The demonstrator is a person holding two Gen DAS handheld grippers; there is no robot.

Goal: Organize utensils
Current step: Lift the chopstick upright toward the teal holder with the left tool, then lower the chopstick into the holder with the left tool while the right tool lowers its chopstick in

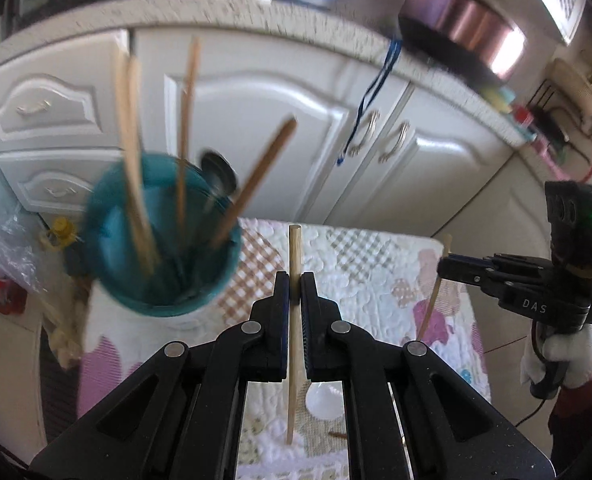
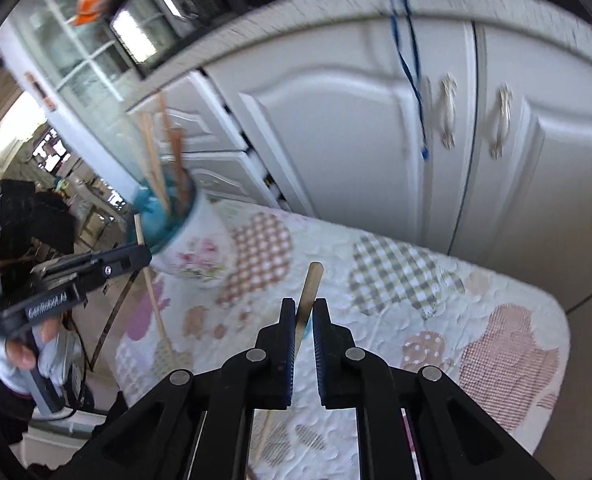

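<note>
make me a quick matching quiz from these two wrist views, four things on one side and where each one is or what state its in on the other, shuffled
Things:
1. left gripper
2. right gripper
3. teal cup
4. white spoon

States:
A. lying on the quilted mat
B. shut on a light chopstick
C. holding several chopsticks upright
D. shut on a thin chopstick

Pairs: 1-B, 2-D, 3-C, 4-A

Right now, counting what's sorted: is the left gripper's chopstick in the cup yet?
Out. The chopstick is clamped upright in the left gripper, beside the cup.
</note>
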